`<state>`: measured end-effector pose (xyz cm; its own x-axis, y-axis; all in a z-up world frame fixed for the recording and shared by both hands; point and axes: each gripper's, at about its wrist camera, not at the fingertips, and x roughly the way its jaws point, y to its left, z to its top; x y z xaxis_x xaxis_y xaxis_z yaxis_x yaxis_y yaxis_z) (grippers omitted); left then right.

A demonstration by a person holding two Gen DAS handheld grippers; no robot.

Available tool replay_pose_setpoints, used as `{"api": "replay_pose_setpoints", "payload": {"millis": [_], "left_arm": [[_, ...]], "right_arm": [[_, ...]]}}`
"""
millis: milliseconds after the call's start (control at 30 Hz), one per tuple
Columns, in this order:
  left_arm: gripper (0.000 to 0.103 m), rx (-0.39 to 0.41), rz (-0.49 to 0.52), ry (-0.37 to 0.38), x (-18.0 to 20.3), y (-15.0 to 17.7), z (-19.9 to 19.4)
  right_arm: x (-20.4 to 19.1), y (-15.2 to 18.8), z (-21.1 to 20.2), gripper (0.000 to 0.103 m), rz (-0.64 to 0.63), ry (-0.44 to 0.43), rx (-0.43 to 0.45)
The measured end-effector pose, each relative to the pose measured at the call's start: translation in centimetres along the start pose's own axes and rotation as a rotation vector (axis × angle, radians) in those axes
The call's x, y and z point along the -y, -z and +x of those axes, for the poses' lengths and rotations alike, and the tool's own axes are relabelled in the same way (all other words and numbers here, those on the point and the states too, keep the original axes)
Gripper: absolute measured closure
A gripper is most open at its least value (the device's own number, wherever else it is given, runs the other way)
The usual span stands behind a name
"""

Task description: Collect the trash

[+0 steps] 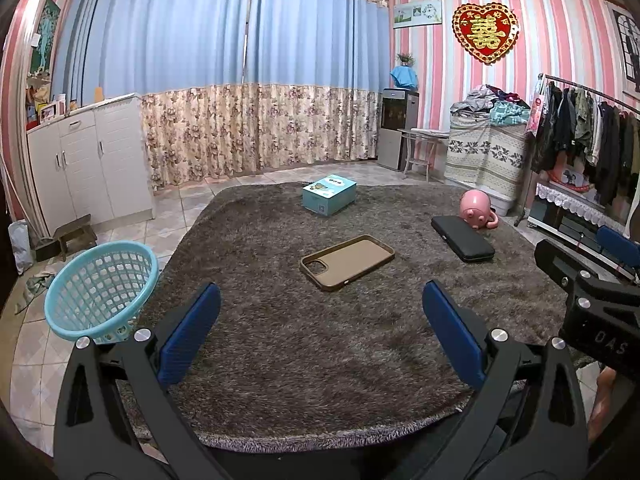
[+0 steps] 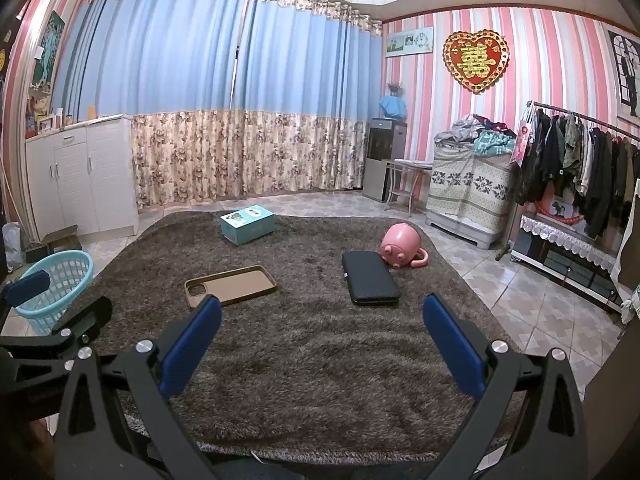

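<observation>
Left gripper [image 1: 320, 312] is held wide apart over the near part of a shaggy brown rug [image 1: 304, 344], nothing between its blue pads [image 1: 188, 336]. Right gripper [image 2: 322, 320] is likewise spread and empty above the same rug, its black frame seen at the right edge of the left wrist view. Four loose items are noted on the rug: a brown phone case [image 1: 347, 262] lying flat, open side up, near the middle; a black flat case [image 1: 462, 238] to its right; a pink pig-shaped cup [image 1: 476, 210] tipped on its side, just beyond the black case and apparently touching its far corner; and a light-blue carton box [image 1: 329, 194] farther back. A turquoise mesh basket [image 1: 100, 288] is seen tilted at the rug's left edge, partly on the tiled floor [image 1: 36, 360], mouth facing the rug, nothing seen inside it. White cabinet [image 1: 84, 164] and blue-and-floral curtains [image 1: 240, 80] are recorded behind; a clothes rack [image 1: 588, 136] stands at right.
</observation>
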<state>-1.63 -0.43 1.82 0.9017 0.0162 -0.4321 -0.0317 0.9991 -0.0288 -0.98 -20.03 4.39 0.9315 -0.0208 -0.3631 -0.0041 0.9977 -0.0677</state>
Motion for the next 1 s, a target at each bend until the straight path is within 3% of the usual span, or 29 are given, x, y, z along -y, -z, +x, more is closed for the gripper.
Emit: {"api": "replay_pose_setpoints", "payload": {"millis": [1000], "left_arm": [[0.005,0.003,-0.005,0.0,-0.03,-0.09,-0.08]], "right_arm": [[-0.24,0.52,-0.12,0.004,0.002,0.003,0.001]]}}
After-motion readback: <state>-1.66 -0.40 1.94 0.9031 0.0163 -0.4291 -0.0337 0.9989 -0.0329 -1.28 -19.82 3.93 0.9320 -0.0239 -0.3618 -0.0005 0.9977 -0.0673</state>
